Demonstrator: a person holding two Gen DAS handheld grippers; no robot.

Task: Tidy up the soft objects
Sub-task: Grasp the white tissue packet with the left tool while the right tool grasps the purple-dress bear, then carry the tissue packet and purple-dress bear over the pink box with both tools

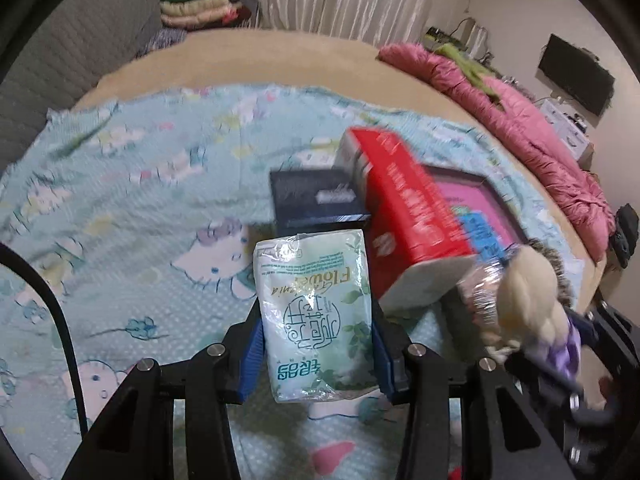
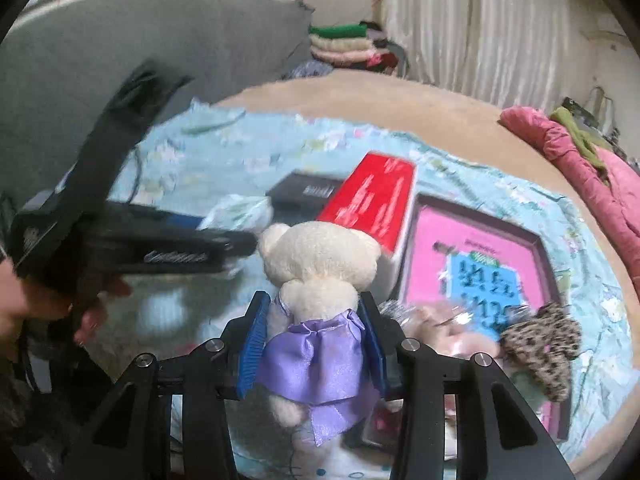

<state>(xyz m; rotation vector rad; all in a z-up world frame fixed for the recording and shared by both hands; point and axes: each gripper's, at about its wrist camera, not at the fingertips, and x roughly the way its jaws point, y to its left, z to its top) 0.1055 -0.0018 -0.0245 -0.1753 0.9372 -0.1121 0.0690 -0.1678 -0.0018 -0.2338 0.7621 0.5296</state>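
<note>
My left gripper (image 1: pixel 316 320) is shut on a pale green tissue pack (image 1: pixel 316 312) and holds it above the patterned blanket (image 1: pixel 132 208). My right gripper (image 2: pixel 312 328) is shut on a cream teddy bear in a purple satin dress (image 2: pixel 316 300). The bear also shows at the right of the left wrist view (image 1: pixel 528 296). The left gripper and tissue pack appear at the left of the right wrist view (image 2: pixel 236 212). A leopard-print soft item (image 2: pixel 540 348) lies right of the bear.
A red box (image 1: pixel 408 208), a dark box (image 1: pixel 316 200) and a pink-lined open box (image 2: pixel 480 264) sit on the blanket ahead. A pink quilt (image 1: pixel 520 120) lies along the bed's right edge. Folded blankets (image 1: pixel 196 8) are stacked at the back.
</note>
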